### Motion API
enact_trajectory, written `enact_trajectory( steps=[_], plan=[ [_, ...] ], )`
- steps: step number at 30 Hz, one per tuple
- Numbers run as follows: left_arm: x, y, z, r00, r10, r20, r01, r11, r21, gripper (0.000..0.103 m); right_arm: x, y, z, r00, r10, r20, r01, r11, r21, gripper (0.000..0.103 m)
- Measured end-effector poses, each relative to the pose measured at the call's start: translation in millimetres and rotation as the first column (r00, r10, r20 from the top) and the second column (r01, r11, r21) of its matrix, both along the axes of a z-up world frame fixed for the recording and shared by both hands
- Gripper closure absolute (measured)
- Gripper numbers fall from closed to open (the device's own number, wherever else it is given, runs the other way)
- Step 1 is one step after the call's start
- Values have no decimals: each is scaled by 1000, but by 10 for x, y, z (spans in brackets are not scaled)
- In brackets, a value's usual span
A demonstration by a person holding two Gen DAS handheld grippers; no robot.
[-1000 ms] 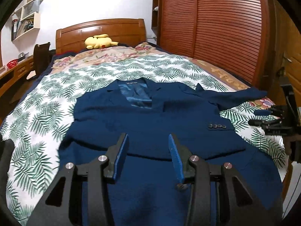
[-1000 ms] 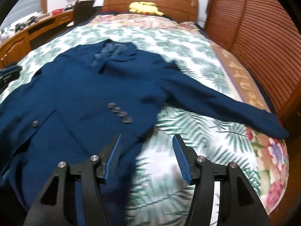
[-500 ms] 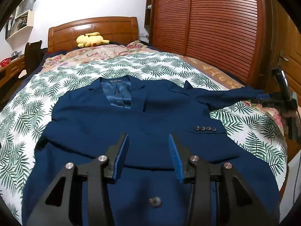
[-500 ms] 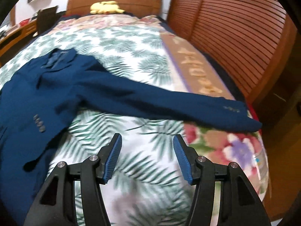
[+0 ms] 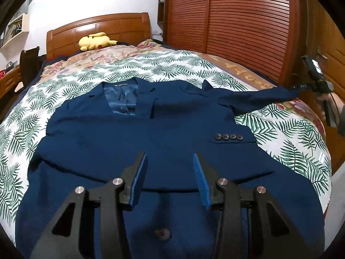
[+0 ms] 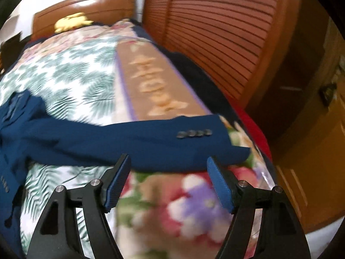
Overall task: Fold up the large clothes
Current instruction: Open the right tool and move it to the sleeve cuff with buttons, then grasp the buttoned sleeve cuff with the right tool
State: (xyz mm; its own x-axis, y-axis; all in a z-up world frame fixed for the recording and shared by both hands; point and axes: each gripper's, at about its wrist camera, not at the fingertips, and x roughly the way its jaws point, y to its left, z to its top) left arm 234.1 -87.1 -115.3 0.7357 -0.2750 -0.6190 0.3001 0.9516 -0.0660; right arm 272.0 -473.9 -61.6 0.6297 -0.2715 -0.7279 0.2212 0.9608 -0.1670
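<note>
— On the bed with the green palm-leaf cover, what lies there?

— A dark blue suit jacket of woven cloth lies flat, front up, with the shiny blue lining showing at the collar. One sleeve is stretched out sideways toward the bed's edge, and its cuff carries a row of four dark buttons. A yellow plush toy sits at the far end, just before the brown wooden headboard.

— Is there some container with things inside?

— Only a white wall shelf at the far left; something stands in it, but what, I cannot tell.

— How are the fingers?

— The left gripper hangs above the lower front of the jacket, its blue-padded fingers spread apart with nothing between them. The right gripper is also spread wide and holds nothing; its tips are just before the lower edge of the sleeve near the cuff. From the left view it appears at the sleeve end, held in a hand, in front of the red-brown slatted wardrobe doors.

— What differs from half a second ago?

— The right gripper has come closer to the cuff and opened wider. The left view has changed little, and the jacket has not moved.
</note>
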Motion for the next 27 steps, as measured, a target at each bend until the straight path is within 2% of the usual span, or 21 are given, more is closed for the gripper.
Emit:
enact_trajectory(
  steps=[8, 12, 19, 20, 21, 22, 23, 24, 27],
  plan=[
    [-19, -60, -20, 1000, -18, 0, 18, 1000, 17, 60, 113, -506, -157, 988, -149, -29, 152, 983, 101, 28],
    [-1, -64, -29, 1000, -22, -7, 22, 1000, 18, 60, 160, -658, -258, 977, -205, -55, 211, 970, 123, 28],
    [-3, -87, -36, 999, -31, -9, 31, 999, 23, 60, 239, -707, -398, 974, -215, -76, 225, 959, 173, 29],
    [-4, -89, -40, 999, -30, -10, 31, 999, 26, 60, 253, -686, -408, 975, -208, -73, 217, 961, 172, 38],
    [1, -92, -40, 1000, -29, -12, 30, 999, 27, 60, 269, -672, -418, 978, -196, -73, 205, 963, 174, 52],
    [1, -93, -42, 1000, -29, -12, 30, 999, 27, 60, 286, -652, -429, 981, -181, -73, 191, 966, 177, 62],
    [1, -93, -41, 1000, -29, -12, 29, 999, 29, 60, 305, -621, -433, 984, -163, -72, 173, 969, 177, 85],
    [4, -94, -41, 1000, -28, -12, 28, 999, 29, 60, 326, -583, -433, 987, -143, -71, 154, 972, 177, 95],
    [12, -84, -35, 1000, -25, -12, 26, 999, 27, 60, 355, -438, -399, 992, -100, -78, 111, 984, 140, 98]
  ],
)
